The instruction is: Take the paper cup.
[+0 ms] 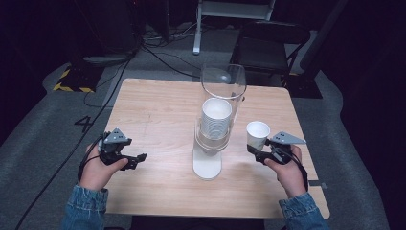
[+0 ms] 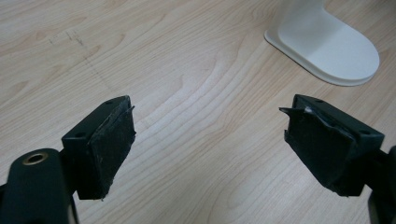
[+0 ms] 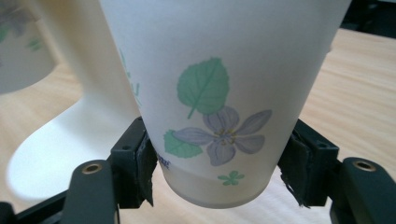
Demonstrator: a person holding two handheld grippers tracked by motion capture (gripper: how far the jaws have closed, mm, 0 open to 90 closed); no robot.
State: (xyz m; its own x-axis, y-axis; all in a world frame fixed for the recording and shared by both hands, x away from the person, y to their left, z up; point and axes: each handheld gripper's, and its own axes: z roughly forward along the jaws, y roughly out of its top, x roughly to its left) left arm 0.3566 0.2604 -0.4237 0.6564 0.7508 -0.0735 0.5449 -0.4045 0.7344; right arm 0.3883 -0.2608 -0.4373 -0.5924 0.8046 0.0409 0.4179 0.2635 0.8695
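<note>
right gripper [image 1: 258,154] clamps cup [image 1: 257,134] low on its wall, near table [image 1: 158,105] right edge | left gripper [image 1: 135,160] agape, empty | risk: thin wall buckles, cup tips out

White flower-print paper cup [image 3: 219,102] upright, right of dispenser [image 1: 213,139].

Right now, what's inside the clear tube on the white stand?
The clear tube holds a stack of paper cups, the top one open and looking empty. How many are nested cannot be counted. The white stand hides the tube's bottom. The right gripper holds another cup outside.
</note>
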